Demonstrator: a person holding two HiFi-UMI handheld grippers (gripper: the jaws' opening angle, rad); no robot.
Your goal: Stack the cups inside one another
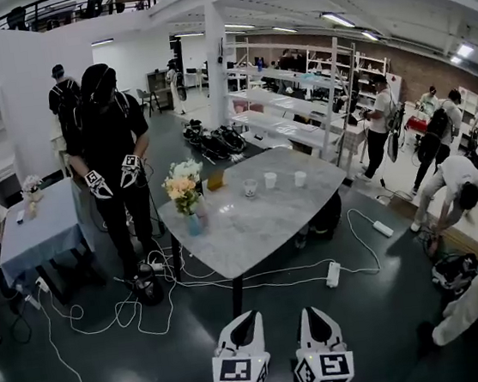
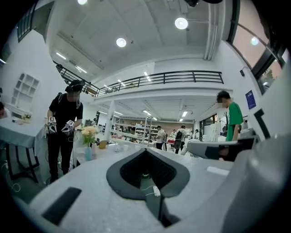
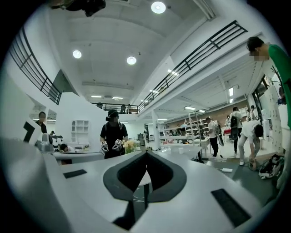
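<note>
Three white cups (image 1: 271, 180) stand in a loose row on the far half of the marble table (image 1: 252, 227), well ahead of me. Beside them are a yellowish container (image 1: 215, 181) and a vase of flowers (image 1: 186, 192). My left gripper (image 1: 251, 317) and right gripper (image 1: 311, 313) hang side by side over the floor, short of the table's near edge and pointing level toward it. Both are shut with nothing between the jaws. In the left gripper view the left gripper (image 2: 145, 151) shows its closed tip, and the right gripper (image 3: 146, 154) looks the same in the right gripper view.
A person in black (image 1: 105, 124) holding two grippers stands at the table's far left. A blue-covered table (image 1: 37, 232) is at the left. White cables and power strips (image 1: 334, 273) lie on the floor round the table's leg. Other people and shelving fill the right.
</note>
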